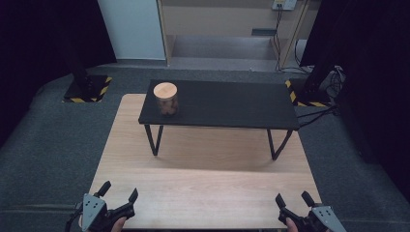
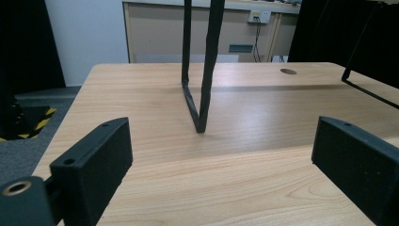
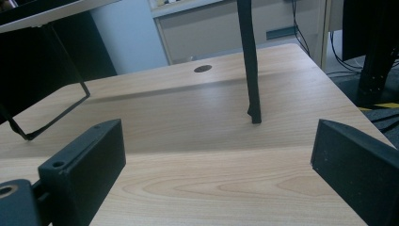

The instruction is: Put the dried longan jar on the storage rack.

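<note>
Standing upper left on the black shelf (image 1: pixel 232 104), the lidded jar (image 1: pixel 166 99) looks rigid, probably slippery; grasp its sides. Left tool (image 1: pixel 117 195) and right tool (image 1: pixel 293 200) gape empty.

Grey carpet (image 1: pixel 43 145), dark curtains (image 1: pixel 29 34)

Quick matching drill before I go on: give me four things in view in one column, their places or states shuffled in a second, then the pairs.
Things:
1. jar
2. black shelf
3. left hand-held gripper
4. right hand-held gripper

Places or states:
A. open, near right table corner
B. stands on the wooden table
C. on the shelf's left end
D. open, near left table corner

Pairs: 1-C, 2-B, 3-D, 4-A
</note>
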The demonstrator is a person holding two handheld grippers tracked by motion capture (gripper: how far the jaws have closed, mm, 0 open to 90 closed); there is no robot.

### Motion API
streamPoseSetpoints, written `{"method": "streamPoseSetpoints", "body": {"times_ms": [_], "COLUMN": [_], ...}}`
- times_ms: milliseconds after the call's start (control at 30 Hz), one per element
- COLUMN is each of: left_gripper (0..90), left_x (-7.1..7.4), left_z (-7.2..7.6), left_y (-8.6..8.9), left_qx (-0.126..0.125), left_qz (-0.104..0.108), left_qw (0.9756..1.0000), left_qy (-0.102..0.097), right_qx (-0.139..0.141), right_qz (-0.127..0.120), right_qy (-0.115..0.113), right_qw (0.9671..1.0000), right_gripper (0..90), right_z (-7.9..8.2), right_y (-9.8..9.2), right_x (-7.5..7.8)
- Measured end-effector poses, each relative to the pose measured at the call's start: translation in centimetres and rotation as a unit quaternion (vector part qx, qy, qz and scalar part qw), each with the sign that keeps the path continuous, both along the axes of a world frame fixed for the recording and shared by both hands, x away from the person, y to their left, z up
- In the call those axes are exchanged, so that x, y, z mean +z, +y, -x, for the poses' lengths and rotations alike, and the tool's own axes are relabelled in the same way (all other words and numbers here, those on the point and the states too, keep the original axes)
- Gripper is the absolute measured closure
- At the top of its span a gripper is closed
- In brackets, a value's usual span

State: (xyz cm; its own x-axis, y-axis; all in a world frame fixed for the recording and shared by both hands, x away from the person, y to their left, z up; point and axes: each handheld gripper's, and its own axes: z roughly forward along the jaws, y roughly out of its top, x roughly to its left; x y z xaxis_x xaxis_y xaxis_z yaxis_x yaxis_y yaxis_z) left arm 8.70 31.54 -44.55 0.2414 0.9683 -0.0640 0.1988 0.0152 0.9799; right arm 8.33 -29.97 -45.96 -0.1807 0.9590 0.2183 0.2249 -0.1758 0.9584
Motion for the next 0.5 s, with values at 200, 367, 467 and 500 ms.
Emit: {"method": "streamPoseSetpoints", "body": {"times_ms": [200, 367, 467, 500], "left_gripper": [4.4, 4.4, 4.3, 4.3], "left_x": [-0.41, -0.52, -0.52, -0.49], "left_z": [0.35, 0.4, 0.38, 0.34], "left_y": [0.32, 0.63, 0.6, 0.58], "left_qx": [0.014, 0.016, 0.014, 0.012], "left_qz": [-0.002, 0.0, -0.002, -0.004], "left_qw": [0.9999, 0.9999, 0.9999, 0.9999], "left_qy": [0.002, 0.003, 0.003, 0.004], "right_qx": [-0.003, -0.004, -0.004, -0.005], "right_qz": [0.001, 0.002, 0.003, 0.003], "right_qy": [0.0, 0.002, 0.002, 0.002], "right_qw": [1.0, 1.0, 1.0, 1.0], "right_gripper": [3.7, 3.7, 3.7, 3.7], "right_z": [0.1, 0.09, 0.02, -0.01], "right_y": [0.02, -0.07, -0.09, -0.09], "right_x": [-0.04, 0.05, 0.08, 0.08]}}
